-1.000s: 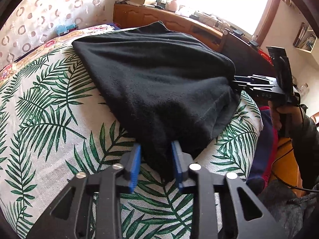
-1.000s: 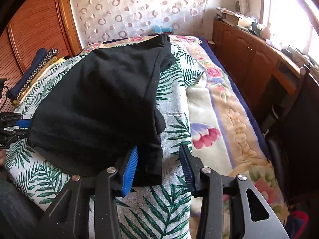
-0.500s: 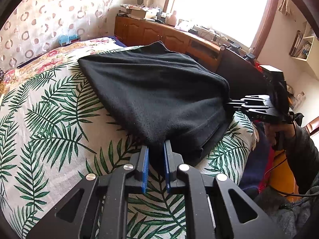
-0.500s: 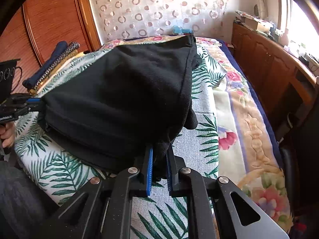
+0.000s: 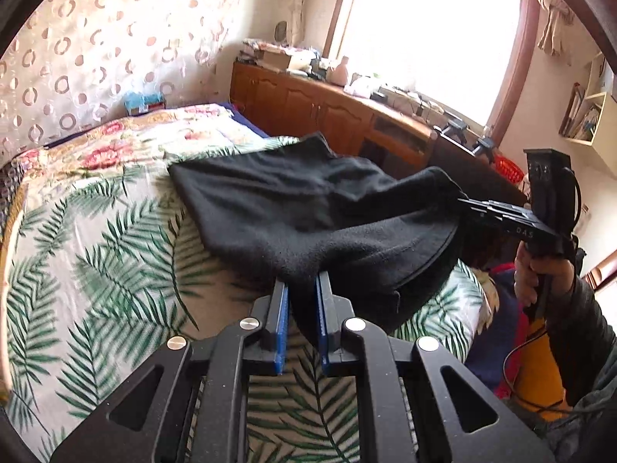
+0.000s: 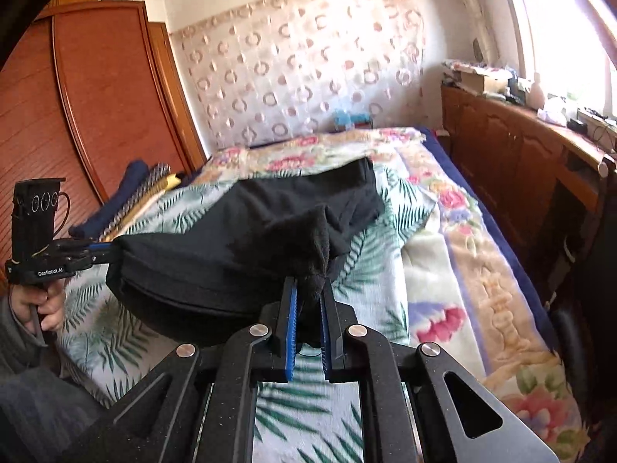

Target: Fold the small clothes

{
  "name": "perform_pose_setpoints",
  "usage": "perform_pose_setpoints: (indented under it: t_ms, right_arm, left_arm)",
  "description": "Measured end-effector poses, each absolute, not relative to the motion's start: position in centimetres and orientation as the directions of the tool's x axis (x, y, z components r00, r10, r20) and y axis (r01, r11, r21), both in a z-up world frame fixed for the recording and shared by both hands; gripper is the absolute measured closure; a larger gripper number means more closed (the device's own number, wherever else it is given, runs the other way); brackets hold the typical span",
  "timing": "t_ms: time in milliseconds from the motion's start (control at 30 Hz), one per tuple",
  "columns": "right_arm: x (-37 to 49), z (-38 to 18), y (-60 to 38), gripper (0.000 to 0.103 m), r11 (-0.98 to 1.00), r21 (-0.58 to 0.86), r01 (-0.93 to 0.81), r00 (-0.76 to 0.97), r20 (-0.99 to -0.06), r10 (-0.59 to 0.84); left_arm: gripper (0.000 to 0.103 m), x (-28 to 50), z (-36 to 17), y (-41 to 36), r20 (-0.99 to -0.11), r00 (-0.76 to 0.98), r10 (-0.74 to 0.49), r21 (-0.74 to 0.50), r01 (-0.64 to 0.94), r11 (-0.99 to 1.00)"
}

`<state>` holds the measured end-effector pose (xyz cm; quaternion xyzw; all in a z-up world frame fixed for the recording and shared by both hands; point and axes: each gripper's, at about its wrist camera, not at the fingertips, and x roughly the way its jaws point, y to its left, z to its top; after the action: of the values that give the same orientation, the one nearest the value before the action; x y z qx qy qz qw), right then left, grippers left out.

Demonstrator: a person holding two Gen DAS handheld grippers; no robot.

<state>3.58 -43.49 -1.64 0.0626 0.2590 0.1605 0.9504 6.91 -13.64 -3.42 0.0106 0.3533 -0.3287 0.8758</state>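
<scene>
Two grippers clamped on black garment (image 5: pixel 308 208), near edge lifted off palm-print bedspread (image 5: pixel 96 254).
Left wrist: left gripper (image 5: pixel 301 301) pinching near corner, right gripper (image 5: pixel 462 203) at right corner. Right wrist: right gripper (image 6: pixel 309 297) gripping bunched fabric, left gripper (image 6: pixel 110 247) far left; jaws just closed on cloth.

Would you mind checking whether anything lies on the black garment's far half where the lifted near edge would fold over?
Nothing visible does. The black garment is pinched by the left hand-held gripper and the right hand-held gripper, and its far half lies bare on the leaf-print bedspread.
</scene>
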Motion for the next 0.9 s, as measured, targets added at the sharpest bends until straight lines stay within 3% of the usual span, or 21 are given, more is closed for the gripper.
perform_pose_setpoints:
  t_ms: [900]
  right_arm:
    - [12.6,-0.7,-41.5,0.093,0.935,0.156,-0.317,0.848,-0.395,0.353]
  left_arm:
    - [0.09,20.2,-1.9,-14.7,-0.636,0.593,-0.494,-0.181,0.507,0.843]
